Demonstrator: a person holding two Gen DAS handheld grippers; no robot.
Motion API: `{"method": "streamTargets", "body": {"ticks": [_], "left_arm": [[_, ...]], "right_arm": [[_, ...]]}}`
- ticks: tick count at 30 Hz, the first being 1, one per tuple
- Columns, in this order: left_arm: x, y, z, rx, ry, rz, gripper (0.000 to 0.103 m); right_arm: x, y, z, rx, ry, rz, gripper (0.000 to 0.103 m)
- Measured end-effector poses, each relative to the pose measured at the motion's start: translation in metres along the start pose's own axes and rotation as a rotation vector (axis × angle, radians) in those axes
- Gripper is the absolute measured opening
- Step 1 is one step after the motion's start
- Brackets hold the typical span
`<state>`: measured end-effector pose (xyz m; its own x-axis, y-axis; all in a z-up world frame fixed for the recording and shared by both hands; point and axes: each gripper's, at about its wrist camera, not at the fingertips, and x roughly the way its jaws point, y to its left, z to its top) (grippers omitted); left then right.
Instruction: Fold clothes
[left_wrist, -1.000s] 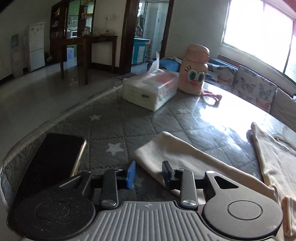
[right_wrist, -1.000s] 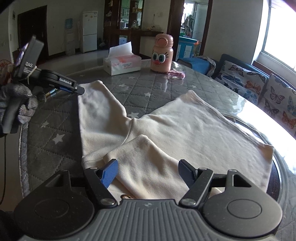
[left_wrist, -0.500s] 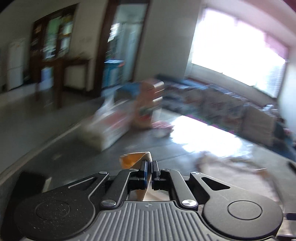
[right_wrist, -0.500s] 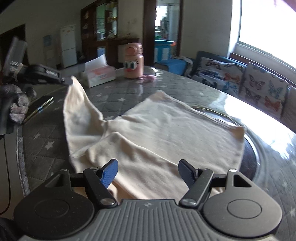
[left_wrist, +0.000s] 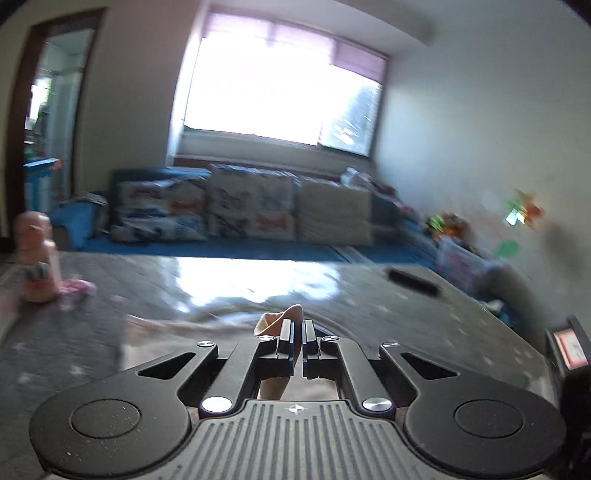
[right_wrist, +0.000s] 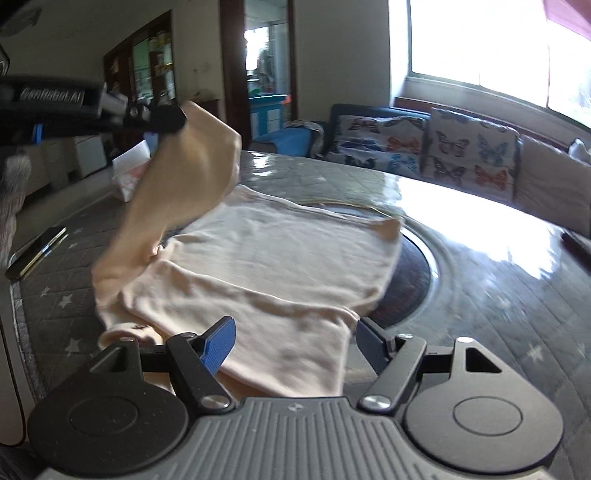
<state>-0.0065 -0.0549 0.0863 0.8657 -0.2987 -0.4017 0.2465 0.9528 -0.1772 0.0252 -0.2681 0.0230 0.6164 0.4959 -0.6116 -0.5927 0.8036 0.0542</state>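
Observation:
A cream long-sleeved top (right_wrist: 280, 254) lies spread on the round quilted table (right_wrist: 498, 295). My left gripper (left_wrist: 298, 328) is shut on the end of its left sleeve (left_wrist: 281, 319). In the right wrist view the left gripper (right_wrist: 162, 118) holds that sleeve (right_wrist: 184, 181) high above the table, draped down toward the body of the top. My right gripper (right_wrist: 295, 339) is open, low over the near hem of the top, with cloth between its blue pads (right_wrist: 218, 341).
A phone (right_wrist: 35, 253) lies at the table's left edge. A tissue box (right_wrist: 129, 177) sits behind the lifted sleeve. A pink bottle (left_wrist: 37, 262) stands at the far left. A dark remote (left_wrist: 412, 282) lies far right. A sofa with butterfly cushions (right_wrist: 443, 155) runs behind the table.
My left gripper closed on the sleeve end, lifted it off the table and swung it rightward over the top. My right gripper stayed open near the hem.

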Motion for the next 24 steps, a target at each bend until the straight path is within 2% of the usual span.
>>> {"method": "streamTargets", "body": {"ticks": [5,8,9,12,13,16,19,24], "left_arm": [[0.023,-0.028,-0.020,0.037,0.086,-0.070,0.006],[0.028,-0.028,-0.031,0.049,0.127,-0.089,0.009],[0.029,-0.027,-0.033,0.053,0.137,-0.098,0.014],[0.020,-0.020,-0.036,0.080,0.134,-0.096,0.038],[0.016,-0.017,-0.037,0.090,0.129,-0.092,0.039],[0.005,0.000,-0.038,0.096,0.122,-0.046,0.039],[-0.004,0.030,-0.042,0.073,0.131,0.023,0.037],[-0.023,0.070,-0.063,0.065,0.178,0.132,0.037]], "right_arm": [[-0.005,-0.012,-0.011,0.041,0.012,-0.019,0.074],[-0.008,-0.016,-0.014,0.060,0.016,-0.019,0.074],[-0.009,-0.017,-0.015,0.066,0.016,-0.017,0.074],[-0.012,-0.018,-0.013,0.079,0.015,-0.010,0.074],[-0.013,-0.019,-0.012,0.084,0.015,-0.008,0.074],[-0.014,-0.020,-0.010,0.097,0.013,0.002,0.072],[-0.006,-0.017,-0.005,0.104,0.023,0.016,0.065],[0.010,-0.010,-0.003,0.102,0.052,0.020,0.046]]}}
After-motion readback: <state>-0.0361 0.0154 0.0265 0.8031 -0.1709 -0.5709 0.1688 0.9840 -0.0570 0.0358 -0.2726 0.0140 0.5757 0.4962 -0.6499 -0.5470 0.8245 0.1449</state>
